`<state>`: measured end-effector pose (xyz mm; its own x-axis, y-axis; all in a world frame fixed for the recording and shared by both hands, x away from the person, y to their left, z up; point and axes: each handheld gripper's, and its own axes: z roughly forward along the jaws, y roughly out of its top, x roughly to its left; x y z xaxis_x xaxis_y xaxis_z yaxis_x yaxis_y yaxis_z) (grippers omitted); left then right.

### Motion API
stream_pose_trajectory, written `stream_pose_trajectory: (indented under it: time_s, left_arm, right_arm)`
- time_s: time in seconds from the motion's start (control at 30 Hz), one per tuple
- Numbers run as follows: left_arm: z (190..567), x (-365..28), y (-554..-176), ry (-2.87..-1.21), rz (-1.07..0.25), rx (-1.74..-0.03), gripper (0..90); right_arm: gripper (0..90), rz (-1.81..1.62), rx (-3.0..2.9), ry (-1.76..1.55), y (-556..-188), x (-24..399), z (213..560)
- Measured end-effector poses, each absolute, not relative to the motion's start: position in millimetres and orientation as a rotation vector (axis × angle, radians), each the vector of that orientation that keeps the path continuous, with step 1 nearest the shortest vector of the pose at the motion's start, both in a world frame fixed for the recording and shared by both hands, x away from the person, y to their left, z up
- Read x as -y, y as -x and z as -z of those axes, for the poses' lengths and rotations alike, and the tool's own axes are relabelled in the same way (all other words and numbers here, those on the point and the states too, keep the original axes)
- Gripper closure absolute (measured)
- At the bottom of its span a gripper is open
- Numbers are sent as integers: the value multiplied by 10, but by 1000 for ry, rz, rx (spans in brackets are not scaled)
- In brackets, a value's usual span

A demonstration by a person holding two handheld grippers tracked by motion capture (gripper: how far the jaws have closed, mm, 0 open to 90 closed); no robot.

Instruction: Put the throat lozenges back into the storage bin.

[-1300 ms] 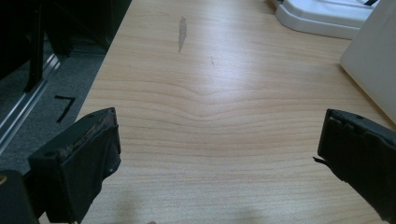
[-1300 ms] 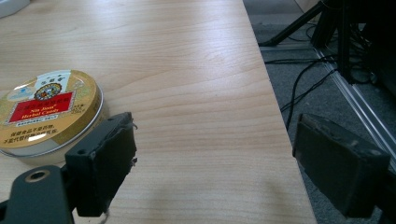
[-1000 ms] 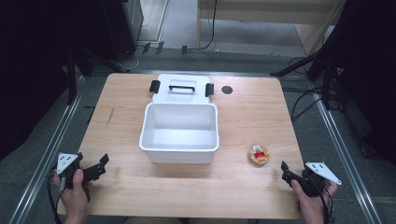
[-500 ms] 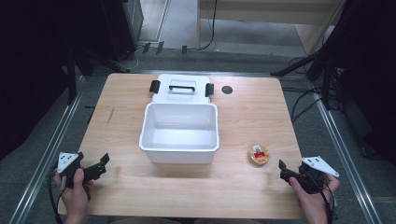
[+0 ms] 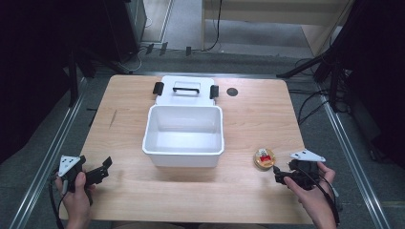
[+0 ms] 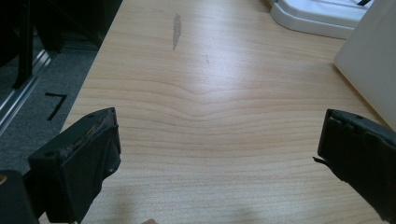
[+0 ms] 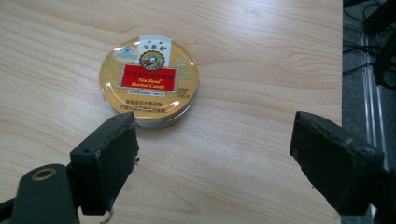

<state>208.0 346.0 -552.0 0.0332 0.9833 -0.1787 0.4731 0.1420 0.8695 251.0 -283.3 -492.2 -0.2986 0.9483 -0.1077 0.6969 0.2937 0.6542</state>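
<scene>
Meanwhile, at my table: both hands sat at the near edge of the wooden table.
Tin and tool: the round gold tin with a red label lay flat on the wood, just ahead of my right gripper, apart from it; in the right gripper view the tin sat just beyond the left-hand jaw, off the middle of the gap.
Right gripper state: jaws stood apart with bare wood between them, gripping nothing; they had just been opening a little.
Left gripper state: my left gripper rested at the near left corner, jaws spread wide over bare tabletop, holding nothing.
Around: a white bin stood mid-table, to the left of the tin and near it; its white lid with black clasps lay just behind it.
In the way: I saw open wood between the right jaws and the tin.
Further off: a small dark disc marked the far side of the table.
</scene>
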Motion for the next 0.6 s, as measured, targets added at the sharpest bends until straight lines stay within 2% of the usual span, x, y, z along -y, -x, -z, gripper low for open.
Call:
stream_pose_trajectory:
  time_s: [0.2,0.6]
  left_arm:
    - [5521,-3460,-2088,-1463,-749,-1571,0]
    - [5522,-3459,-2091,-1465,-746,-1571,0]
  right_arm:
    - [135,-527,-2198,-1492,-2648,2642,4791]
    - [128,-367,-2369,-1544,-2920,2508,4822]
